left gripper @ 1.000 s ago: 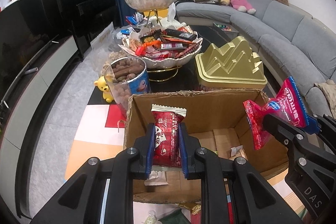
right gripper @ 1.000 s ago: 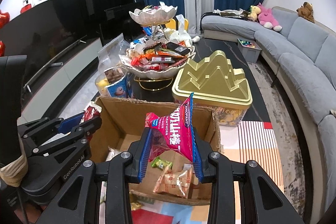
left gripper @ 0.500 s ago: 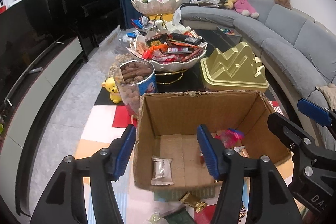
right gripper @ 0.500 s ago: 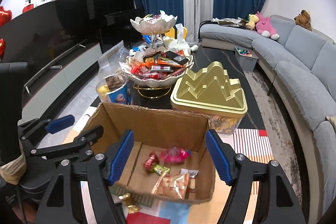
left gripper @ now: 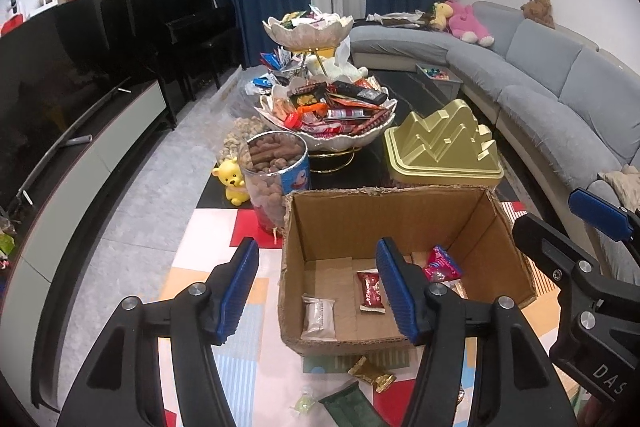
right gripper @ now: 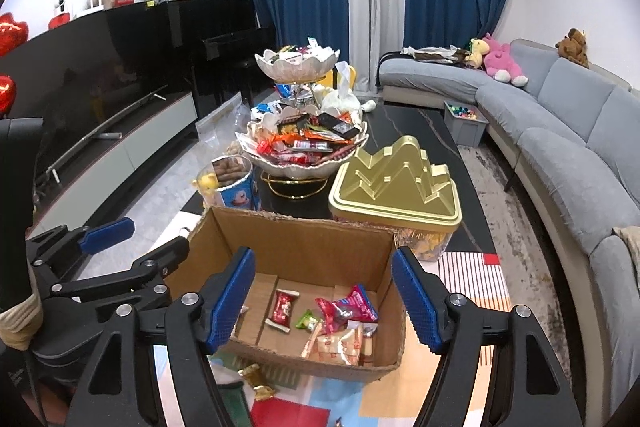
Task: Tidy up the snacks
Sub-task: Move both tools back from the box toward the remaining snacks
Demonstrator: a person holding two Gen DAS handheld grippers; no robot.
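Looking along the left gripper [left gripper: 316, 287], its jaws stand wide apart and hold nothing, poised above the near left part of the cardboard box [left gripper: 384, 205]; loose on the mat below and toward the viewer lie a gold-wrapped candy [left gripper: 371, 375] and a dark green bar [left gripper: 352, 407], the bar's long axis running slantwise, both just outside the box's near wall. From the right wrist view, the right gripper [right gripper: 324, 297] is likewise spread and empty over the box, with the same gold-wrapped candy low and to its left. By that lie, the left gripper looks nearer the strays; the likely next reach is down and back.
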